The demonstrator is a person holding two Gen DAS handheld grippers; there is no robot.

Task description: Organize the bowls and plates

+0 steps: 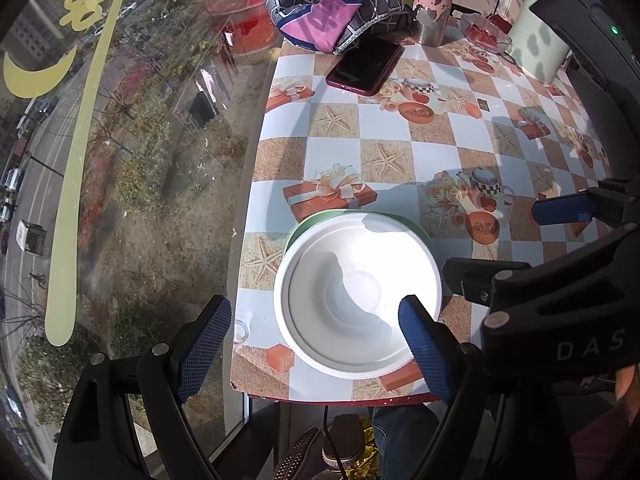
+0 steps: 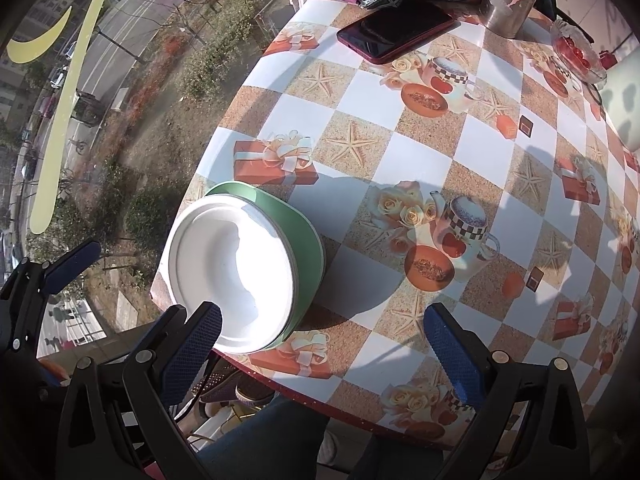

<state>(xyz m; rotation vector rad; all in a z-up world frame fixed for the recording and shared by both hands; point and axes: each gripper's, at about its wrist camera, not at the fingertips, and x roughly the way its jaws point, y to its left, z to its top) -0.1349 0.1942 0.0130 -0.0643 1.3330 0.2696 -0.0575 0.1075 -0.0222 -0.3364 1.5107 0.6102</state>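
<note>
White round bowl (image 1: 358, 294) nested in green bowl (image 2: 308, 236).

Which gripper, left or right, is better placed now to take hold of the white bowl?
Probably the left gripper: it is open and the white bowl lies between its fingers. The right gripper, also open, points mostly at the table, with the bowl off to its left.

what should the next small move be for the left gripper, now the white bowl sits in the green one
Probably draw the left gripper back and away. The white foam bowl already sits nested inside the green paper bowl near the table's corner, and both grippers are open, holding nothing. The right gripper hangs beside the stack, so nothing looks left to place here.
</note>
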